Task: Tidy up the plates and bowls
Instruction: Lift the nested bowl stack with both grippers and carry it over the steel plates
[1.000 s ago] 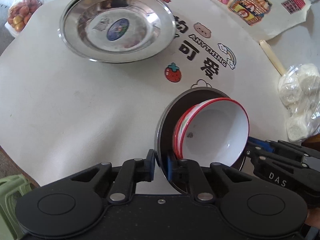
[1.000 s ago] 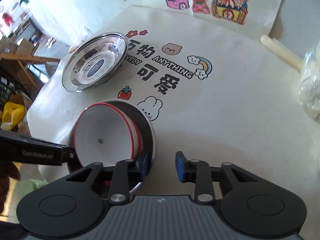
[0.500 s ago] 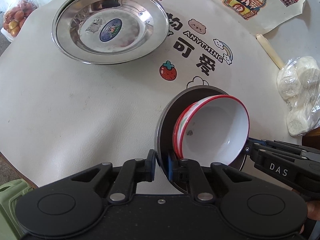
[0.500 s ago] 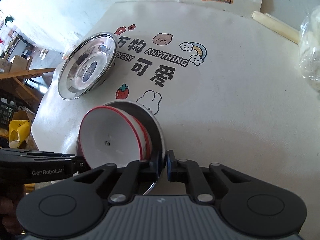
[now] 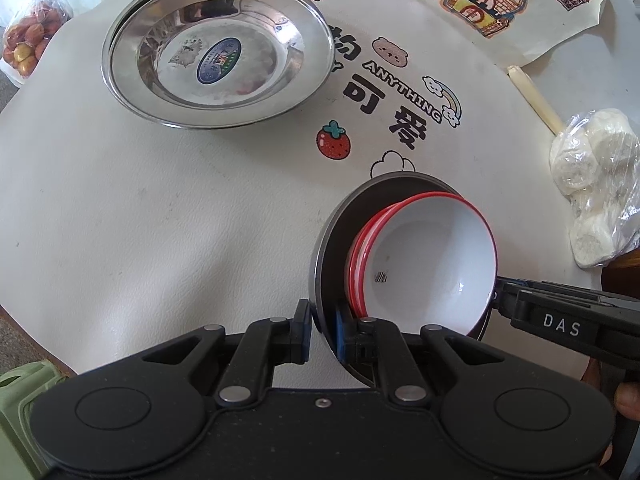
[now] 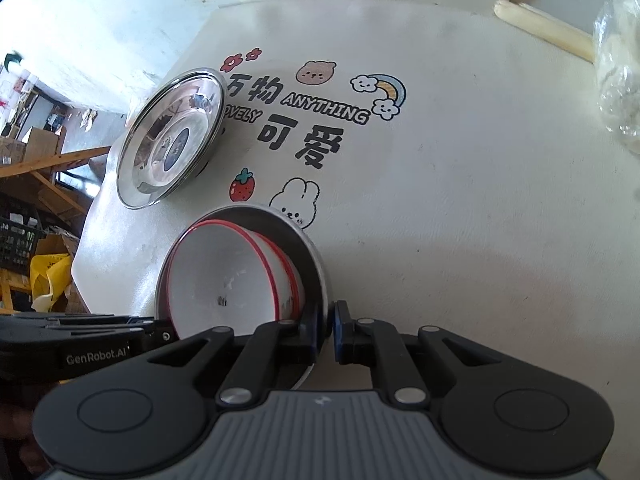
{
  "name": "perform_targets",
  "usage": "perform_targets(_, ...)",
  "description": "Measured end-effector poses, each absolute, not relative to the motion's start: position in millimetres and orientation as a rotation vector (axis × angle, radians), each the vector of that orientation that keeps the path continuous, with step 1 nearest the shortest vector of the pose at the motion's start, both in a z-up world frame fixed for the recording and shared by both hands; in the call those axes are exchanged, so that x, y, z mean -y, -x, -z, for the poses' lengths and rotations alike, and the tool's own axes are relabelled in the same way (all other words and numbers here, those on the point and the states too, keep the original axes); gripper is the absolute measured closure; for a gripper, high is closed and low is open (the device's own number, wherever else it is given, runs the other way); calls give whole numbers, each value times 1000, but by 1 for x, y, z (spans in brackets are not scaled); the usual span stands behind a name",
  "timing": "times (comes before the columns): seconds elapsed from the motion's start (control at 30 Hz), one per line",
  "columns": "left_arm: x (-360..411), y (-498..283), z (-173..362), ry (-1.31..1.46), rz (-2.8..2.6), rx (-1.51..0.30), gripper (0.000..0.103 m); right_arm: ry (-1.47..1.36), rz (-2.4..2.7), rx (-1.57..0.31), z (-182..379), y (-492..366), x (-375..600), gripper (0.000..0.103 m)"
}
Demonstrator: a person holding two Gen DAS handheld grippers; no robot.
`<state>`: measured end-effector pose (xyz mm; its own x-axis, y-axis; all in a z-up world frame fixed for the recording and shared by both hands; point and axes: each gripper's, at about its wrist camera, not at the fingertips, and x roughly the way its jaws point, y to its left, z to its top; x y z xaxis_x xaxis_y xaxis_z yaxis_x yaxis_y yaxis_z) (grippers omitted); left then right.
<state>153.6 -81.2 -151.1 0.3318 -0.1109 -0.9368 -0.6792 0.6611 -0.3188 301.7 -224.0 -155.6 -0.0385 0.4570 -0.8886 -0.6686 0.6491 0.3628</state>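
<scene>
A small steel plate (image 5: pixel 332 240) carries stacked white bowls with red rims (image 5: pixel 432 264). My left gripper (image 5: pixel 322 330) is shut on the plate's near rim. My right gripper (image 6: pixel 326 332) is shut on the opposite rim of the same plate (image 6: pixel 312 256), with the bowls (image 6: pixel 224 280) to its left. The plate is held between both grippers, above the table. A large steel plate (image 5: pixel 218 56) with a blue sticker lies at the far left; it also shows in the right wrist view (image 6: pixel 172 140).
The round table (image 5: pixel 120 208) has a white printed cover. A bag of white buns (image 5: pixel 592 184) and a pale stick (image 5: pixel 536 100) lie at the right. A bag of fruit (image 5: pixel 24 44) sits at the far left edge. A green stool (image 5: pixel 16 400) stands below.
My right gripper closed onto the small plate's rim. Both grippers have moved with the plate and bowls, nearer the large steel plate.
</scene>
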Motion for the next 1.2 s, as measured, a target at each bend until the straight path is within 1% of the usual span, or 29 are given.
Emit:
perform_targets(0.7,88,-145,152,820,-435,-1198,93,184,-883,-1406,155,-294,234,94)
perform_targets(1.2,81,-153,151,757,-321,-1214,93,127,-820,-1396,150,-288,240,94)
